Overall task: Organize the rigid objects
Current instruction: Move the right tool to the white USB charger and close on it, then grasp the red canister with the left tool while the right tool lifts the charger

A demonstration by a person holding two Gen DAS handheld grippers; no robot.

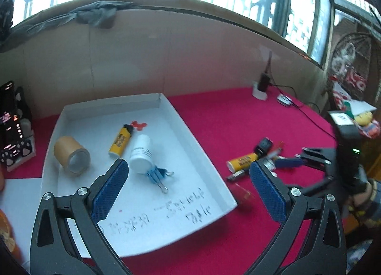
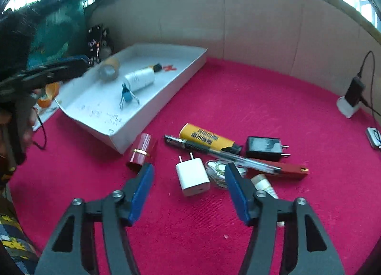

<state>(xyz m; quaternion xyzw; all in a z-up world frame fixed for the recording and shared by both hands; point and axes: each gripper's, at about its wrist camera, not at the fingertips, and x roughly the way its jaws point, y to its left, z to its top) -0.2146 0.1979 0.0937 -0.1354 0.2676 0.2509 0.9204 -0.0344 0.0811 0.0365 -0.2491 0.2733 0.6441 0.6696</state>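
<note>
A white tray (image 1: 181,120) on the red cloth holds a brown tape roll (image 1: 71,156), a yellow lighter (image 1: 120,140), a white bottle (image 1: 141,153) and blue binder clips (image 1: 157,175). My left gripper (image 1: 188,165) hangs wide open above the tray's near right part, holding nothing. Right of the tray lies a pile: a red lipstick (image 2: 141,151), a second yellow lighter (image 2: 204,138), a pen (image 2: 214,152), a black charger (image 2: 263,147), a long red box (image 2: 285,169) and a white charger (image 2: 193,176). My right gripper (image 2: 189,168) is open around the white charger, pads clear of it.
A cardboard wall (image 1: 166,56) closes off the back of the table. A phone on a white stand (image 2: 354,94) with a cable sits at the back right. Another lit phone (image 1: 9,120) stands left of the tray. An orange (image 2: 47,95) lies beyond the tray's left end.
</note>
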